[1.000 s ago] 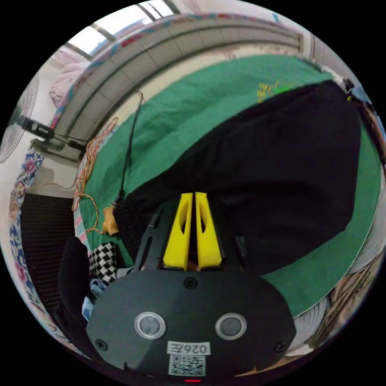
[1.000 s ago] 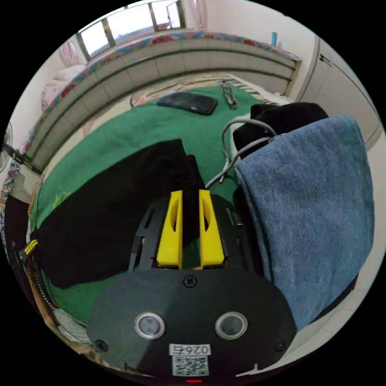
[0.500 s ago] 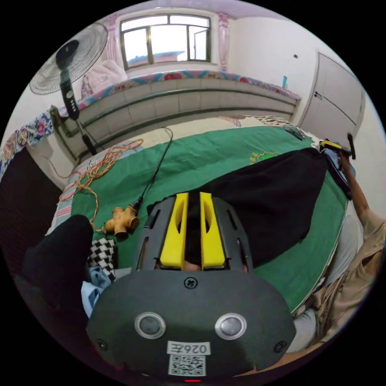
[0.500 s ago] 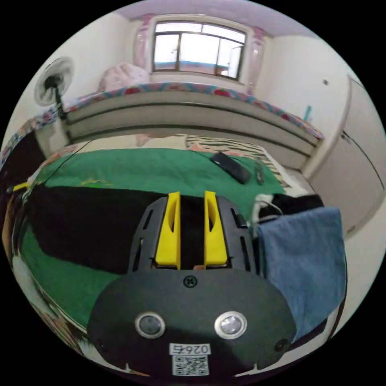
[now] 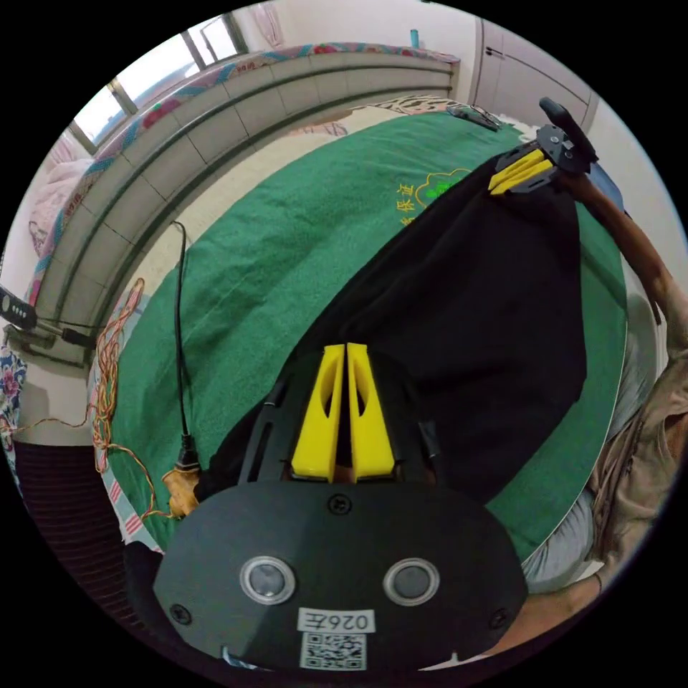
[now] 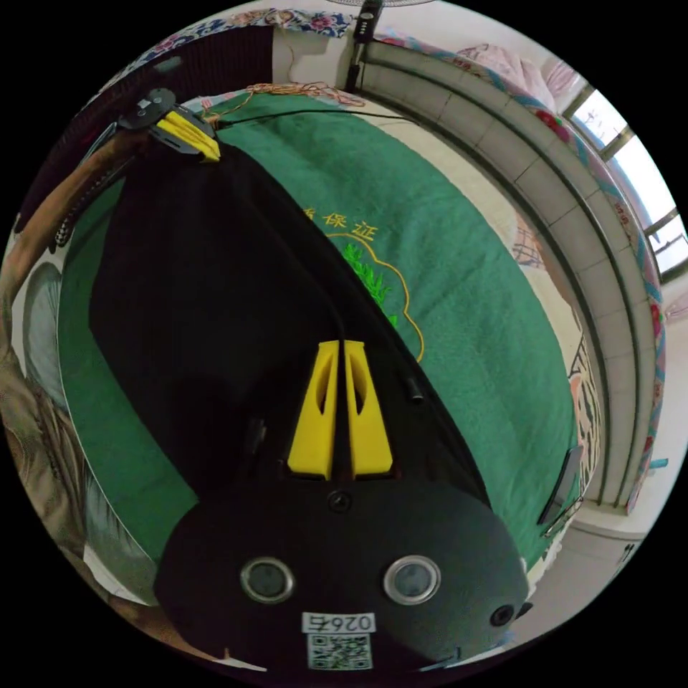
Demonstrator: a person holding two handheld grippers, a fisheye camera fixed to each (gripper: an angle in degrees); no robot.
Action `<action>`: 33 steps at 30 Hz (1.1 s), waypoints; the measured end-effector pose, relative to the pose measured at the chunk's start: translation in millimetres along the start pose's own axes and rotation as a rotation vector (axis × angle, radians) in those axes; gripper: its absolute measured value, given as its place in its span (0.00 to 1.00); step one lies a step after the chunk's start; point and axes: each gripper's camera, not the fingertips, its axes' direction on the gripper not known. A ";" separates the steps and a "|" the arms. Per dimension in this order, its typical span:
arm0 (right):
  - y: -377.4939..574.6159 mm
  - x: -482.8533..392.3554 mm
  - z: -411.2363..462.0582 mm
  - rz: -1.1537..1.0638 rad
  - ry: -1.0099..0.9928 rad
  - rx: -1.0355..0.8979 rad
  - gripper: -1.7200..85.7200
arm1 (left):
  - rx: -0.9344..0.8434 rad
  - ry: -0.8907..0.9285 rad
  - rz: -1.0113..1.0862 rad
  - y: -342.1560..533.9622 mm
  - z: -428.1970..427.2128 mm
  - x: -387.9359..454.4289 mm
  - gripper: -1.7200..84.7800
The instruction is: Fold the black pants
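Left gripper: yellow jaws pressed together on one end of the black pants. Right gripper: jaws likewise clamped on the opposite end. Pants stretched between both over the green blanket.

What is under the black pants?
A green blanket lies under the black pants, spread over the bed. Yellow writing and a design show beside them; whatever the pants cover is hidden.

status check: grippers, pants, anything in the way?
Left gripper shut on black pants. Right gripper shut on them too. Pants stretched between both above green blanket. Nothing in the way.
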 end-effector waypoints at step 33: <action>224.4 50.1 -67.3 0.631 0.111 0.240 0.01 | 0.140 -0.450 -0.494 161.6 -91.6 86.9 0.01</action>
